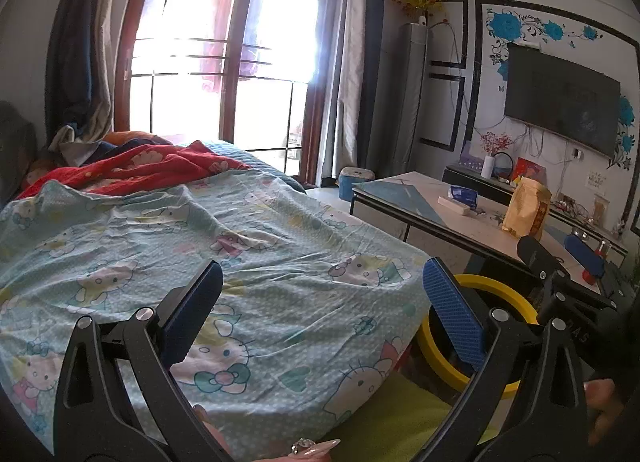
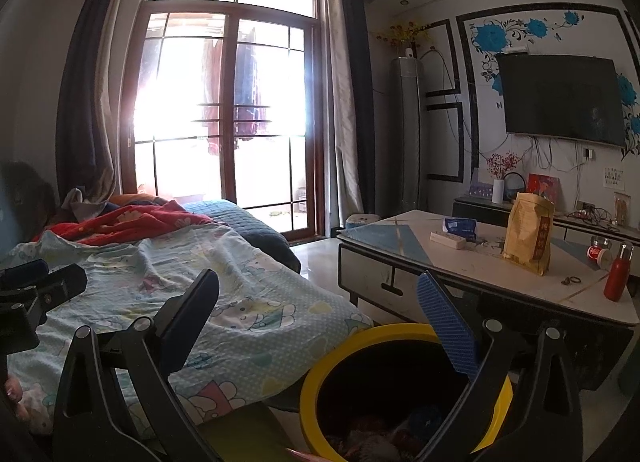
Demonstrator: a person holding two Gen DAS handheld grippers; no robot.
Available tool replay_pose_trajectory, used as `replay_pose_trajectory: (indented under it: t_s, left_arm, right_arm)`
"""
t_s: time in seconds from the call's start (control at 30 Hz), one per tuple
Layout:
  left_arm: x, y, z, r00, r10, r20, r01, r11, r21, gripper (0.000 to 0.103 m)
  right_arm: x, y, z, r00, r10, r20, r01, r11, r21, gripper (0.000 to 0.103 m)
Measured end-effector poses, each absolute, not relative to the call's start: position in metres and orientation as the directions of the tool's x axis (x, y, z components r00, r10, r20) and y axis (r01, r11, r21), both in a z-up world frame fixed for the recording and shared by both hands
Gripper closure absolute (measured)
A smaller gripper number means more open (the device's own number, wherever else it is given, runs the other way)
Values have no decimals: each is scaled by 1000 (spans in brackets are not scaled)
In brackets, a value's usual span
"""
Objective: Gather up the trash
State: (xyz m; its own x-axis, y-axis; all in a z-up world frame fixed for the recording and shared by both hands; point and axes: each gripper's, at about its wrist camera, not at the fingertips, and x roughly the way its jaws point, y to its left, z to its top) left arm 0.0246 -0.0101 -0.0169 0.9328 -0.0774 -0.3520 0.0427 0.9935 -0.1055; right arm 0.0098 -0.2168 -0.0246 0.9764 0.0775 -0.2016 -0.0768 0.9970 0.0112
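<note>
Left tool: jaws wide apart, empty, over the bed. Right tool: likewise spread, empty. Yellow-rimmed bin directly below it, holding what looks like trash. Counter ahead-right: paper bag, red bottle. Window beyond.

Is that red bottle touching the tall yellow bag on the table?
Apart. The right wrist view shows bare tabletop between the red bottle and the yellow bag.

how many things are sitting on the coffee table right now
7 visible: blue packet, white box, yellow bag mid-table; red bottle, red-labelled jar and two small rings at the right. More may be hidden.
</note>
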Motion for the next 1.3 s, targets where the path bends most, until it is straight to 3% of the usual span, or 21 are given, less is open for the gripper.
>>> replay_pose_trajectory:
  t_s: [1.3]
  left_arm:
    - [24, -14, -20, 926, -80, -369, 47, 994, -97, 11]
  right_arm:
    - [11, -214, -28, 975, 81, -207, -80, 997, 13, 6]
